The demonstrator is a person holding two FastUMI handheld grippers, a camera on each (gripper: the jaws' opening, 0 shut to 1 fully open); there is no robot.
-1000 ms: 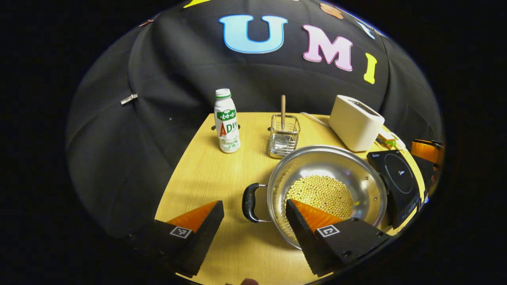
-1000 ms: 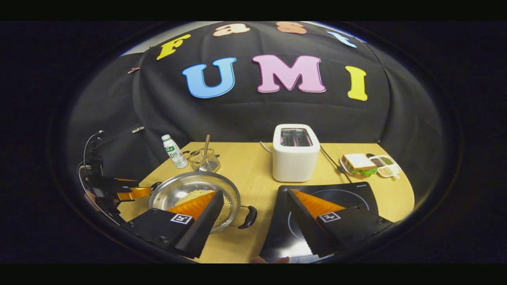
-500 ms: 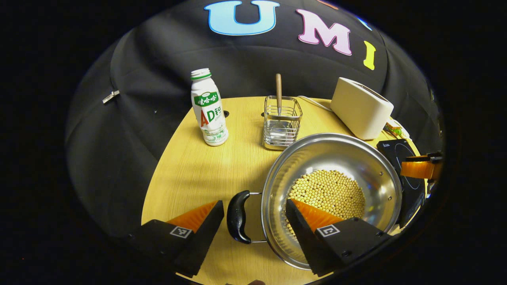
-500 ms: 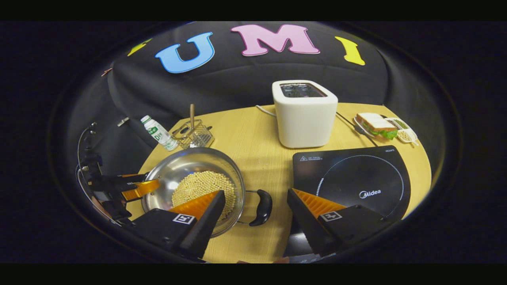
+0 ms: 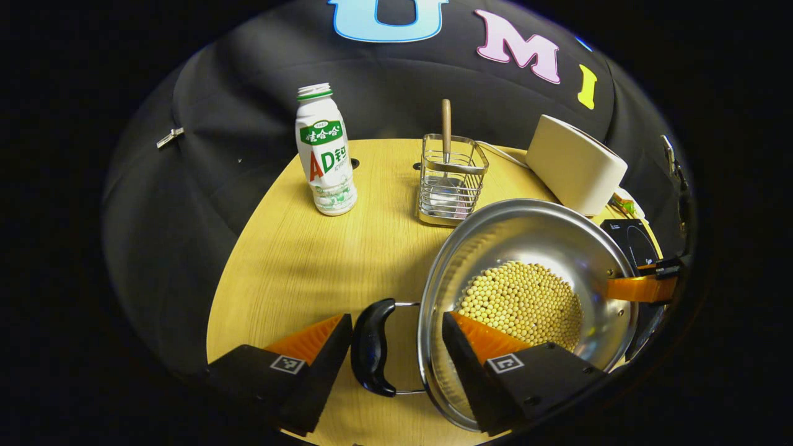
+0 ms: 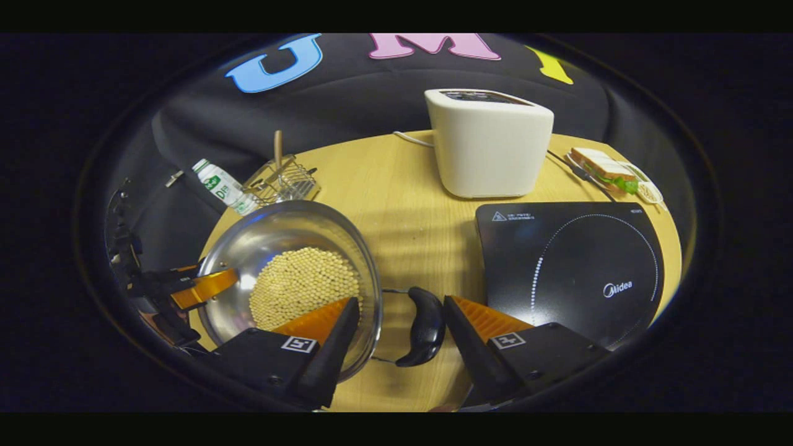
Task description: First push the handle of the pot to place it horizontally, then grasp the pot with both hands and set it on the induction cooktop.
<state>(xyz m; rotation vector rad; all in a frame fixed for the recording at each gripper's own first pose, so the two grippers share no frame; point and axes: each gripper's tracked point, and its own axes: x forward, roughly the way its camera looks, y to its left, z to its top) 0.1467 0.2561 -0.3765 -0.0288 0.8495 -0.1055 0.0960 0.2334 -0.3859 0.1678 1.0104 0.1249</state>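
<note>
Both grippers open, each straddling a black handle of the steel pot point(image 5: 526, 297): left gripper point(image 5: 396, 344), right gripper point(image 6: 399, 328). Pot is sitting beside the induction cooktop point(image 6: 576, 266) on the desk point(image 5: 297, 266). Risk: uneven closing or lifting tilting it, spilling soybeans point(image 6: 303, 285).

A shiny steel pot point(image 6: 291, 248), wide and shallow, sits on the left part of the table, its floor covered by a heap of small pale-yellow beans point(image 6: 303, 285). A black curved handle point(image 6: 424, 325) on a wire loop sticks out level from its right side; another handle point(image 5: 372, 347) juts from its left. The flat black induction cooktop point(image 6: 570, 266), marked with a dotted ring, lies to the right, apparently just apart from the pot.
</note>
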